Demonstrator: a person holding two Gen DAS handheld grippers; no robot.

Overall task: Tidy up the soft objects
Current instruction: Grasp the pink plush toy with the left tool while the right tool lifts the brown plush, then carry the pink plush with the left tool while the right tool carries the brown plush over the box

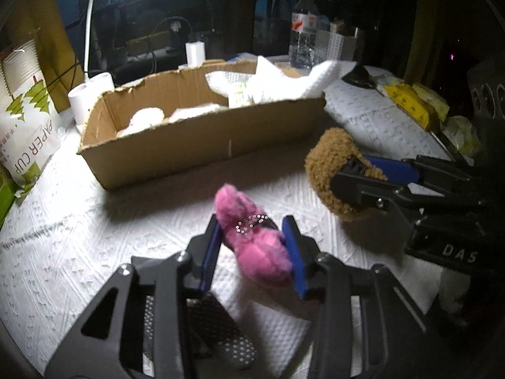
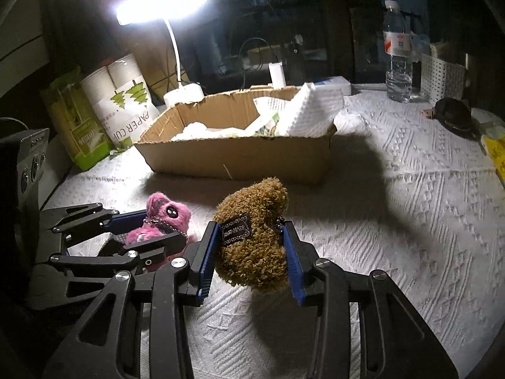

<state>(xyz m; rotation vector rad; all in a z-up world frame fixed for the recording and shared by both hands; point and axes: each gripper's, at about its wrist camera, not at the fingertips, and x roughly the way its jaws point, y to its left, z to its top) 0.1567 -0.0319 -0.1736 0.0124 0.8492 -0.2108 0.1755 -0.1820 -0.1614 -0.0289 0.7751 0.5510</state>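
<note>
My left gripper (image 1: 252,246) is shut on a pink plush toy (image 1: 252,240) with a bead chain, held just above the white cloth. My right gripper (image 2: 252,252) is shut on a brown curly plush bear (image 2: 255,233) with a dark label. In the left wrist view the bear (image 1: 328,164) and right gripper (image 1: 363,173) are to the right. In the right wrist view the pink toy (image 2: 164,221) and left gripper (image 2: 151,233) are to the left. An open cardboard box (image 1: 195,139) holding white soft items stands behind both toys; it also shows in the right wrist view (image 2: 240,154).
A paper-cup pack (image 1: 22,120), a lamp (image 2: 164,0) and a paper roll (image 1: 82,98) stand left of the box. A water bottle (image 2: 397,53), white basket (image 2: 442,75), black pouch (image 2: 454,117) and yellow packets (image 1: 413,104) are at the right. A dotted dark item (image 1: 221,338) lies under my left gripper.
</note>
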